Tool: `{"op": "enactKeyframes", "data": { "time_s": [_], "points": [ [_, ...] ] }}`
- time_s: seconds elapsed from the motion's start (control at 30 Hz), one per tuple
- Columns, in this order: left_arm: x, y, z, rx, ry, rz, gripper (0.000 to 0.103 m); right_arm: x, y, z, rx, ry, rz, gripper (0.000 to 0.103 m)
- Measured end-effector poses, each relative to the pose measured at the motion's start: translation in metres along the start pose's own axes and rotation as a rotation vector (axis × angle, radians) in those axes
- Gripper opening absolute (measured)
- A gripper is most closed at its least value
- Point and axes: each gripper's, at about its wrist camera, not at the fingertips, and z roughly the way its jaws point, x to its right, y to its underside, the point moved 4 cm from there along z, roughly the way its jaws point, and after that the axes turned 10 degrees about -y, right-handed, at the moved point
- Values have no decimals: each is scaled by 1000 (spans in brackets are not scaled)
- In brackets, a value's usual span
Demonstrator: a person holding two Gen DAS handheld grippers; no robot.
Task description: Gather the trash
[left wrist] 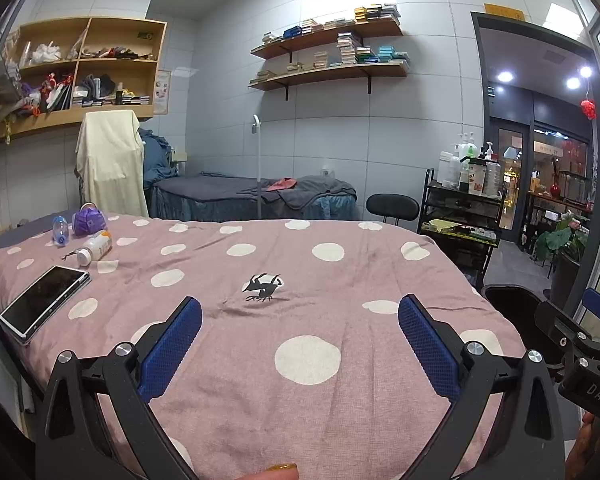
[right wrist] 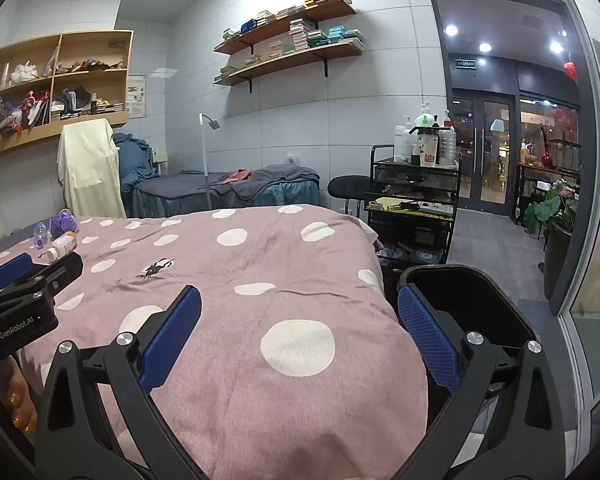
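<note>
Both grippers, left (left wrist: 300, 344) and right (right wrist: 300, 344), wide-jawed and empty above the bed (left wrist: 380, 280). Trash at far left: white bottle (left wrist: 96, 247) lying cap-near, clear bottle (left wrist: 60, 230), purple wad (left wrist: 89, 220). Nearer the left gripper.

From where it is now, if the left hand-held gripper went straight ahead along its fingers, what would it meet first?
Probably the pink polka-dot blanket: the left hand-held gripper is open just above it. The small black scrap lies ahead, roughly centred between the fingers. Depth is unclear, so it may skim the cloth first.
</note>
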Motion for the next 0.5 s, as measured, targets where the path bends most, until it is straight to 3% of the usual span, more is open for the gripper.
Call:
{"op": "enactKeyframes", "data": {
  "time_s": [0.5],
  "points": [
    [2,2,0,-13,-6,-1,97,6,2,-1,-8,1,22,97]
  ]
}}
